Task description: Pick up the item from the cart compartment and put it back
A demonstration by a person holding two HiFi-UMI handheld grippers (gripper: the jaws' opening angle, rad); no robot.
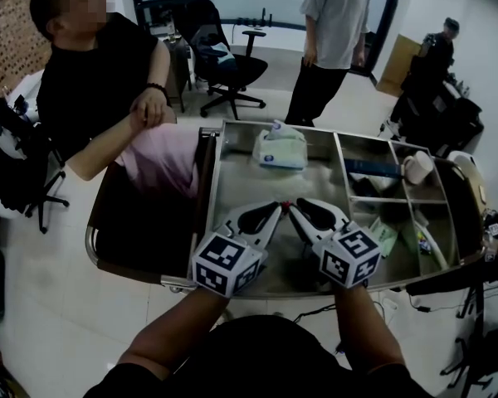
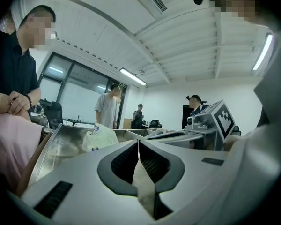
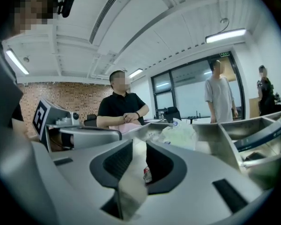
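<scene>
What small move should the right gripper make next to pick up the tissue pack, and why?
Probably advance the right gripper toward the tissue pack while opening wider. Its jaws stand only slightly apart, likely too narrow for it, and the tissue pack lies at the far end of the large compartment.

Seated person in black (image 1: pixel 100 73), standing person in grey shirt (image 1: pixel 332 23), black office chair (image 1: pixel 228 65), brick wall (image 1: pixel 4 40)
</scene>
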